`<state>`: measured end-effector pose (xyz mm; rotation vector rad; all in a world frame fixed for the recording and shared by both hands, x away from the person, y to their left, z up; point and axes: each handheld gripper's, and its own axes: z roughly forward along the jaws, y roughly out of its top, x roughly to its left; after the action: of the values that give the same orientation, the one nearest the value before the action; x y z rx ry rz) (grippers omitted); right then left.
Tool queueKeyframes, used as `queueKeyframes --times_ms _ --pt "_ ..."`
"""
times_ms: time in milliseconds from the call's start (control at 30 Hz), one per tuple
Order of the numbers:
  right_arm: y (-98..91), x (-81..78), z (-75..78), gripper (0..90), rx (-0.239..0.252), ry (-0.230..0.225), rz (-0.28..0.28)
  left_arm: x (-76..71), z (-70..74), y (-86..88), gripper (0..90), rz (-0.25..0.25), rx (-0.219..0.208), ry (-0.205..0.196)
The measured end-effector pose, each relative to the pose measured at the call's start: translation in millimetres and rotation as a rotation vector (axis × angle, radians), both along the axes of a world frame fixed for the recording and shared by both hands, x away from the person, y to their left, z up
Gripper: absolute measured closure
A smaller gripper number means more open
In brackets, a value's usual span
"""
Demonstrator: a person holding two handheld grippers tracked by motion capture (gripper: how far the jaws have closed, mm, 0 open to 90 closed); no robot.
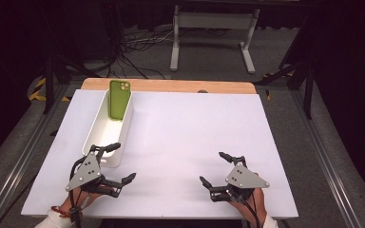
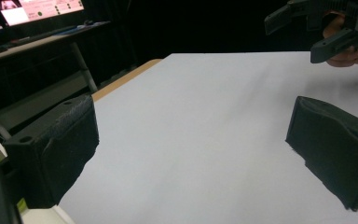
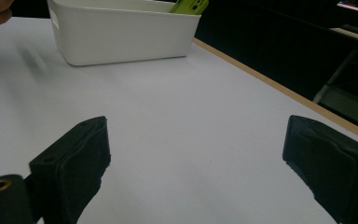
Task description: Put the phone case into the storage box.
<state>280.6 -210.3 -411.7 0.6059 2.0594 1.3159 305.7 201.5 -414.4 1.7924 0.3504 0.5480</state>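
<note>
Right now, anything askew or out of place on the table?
Only the green phone: it stands on end, leaning against the far wall of the white bin rather than lying flat. Nothing spilled or damaged. Both grippers, left and right, are open and empty.

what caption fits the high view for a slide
Two open hand-held grippers, left and right, over a white table; green phone leaning in white bin.

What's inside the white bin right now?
A green phone stands in the bin, leaning against its far end with the camera side showing. The rest of the visible floor looks bare; the near wall hides the nearest bit of floor.
</note>
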Motion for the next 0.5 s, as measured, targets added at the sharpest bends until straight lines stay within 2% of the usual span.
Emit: queueKeyframes --times_ms 100,200,267,500 --pt "0.5 1.0 -1.1 8.3 -0.002 0.012 0.001 -1.7 -7.3 1.7 3.6 0.013 0.022 0.014" --pt "0.1 0.0 -1.2 8.3 0.0 0.011 0.004 -2.6 -8.7 3.2 3.6 0.013 0.031 0.014" --pt "0.1 -0.2 -1.0 8.3 0.0 0.008 0.003 -5.0 -8.8 4.6 3.6 0.028 0.048 -0.002" --pt "-1.4 -0.7 -0.7 8.0 0.018 0.013 0.015 -3.5 -8.0 9.8 3.6 0.052 0.023 0.012"
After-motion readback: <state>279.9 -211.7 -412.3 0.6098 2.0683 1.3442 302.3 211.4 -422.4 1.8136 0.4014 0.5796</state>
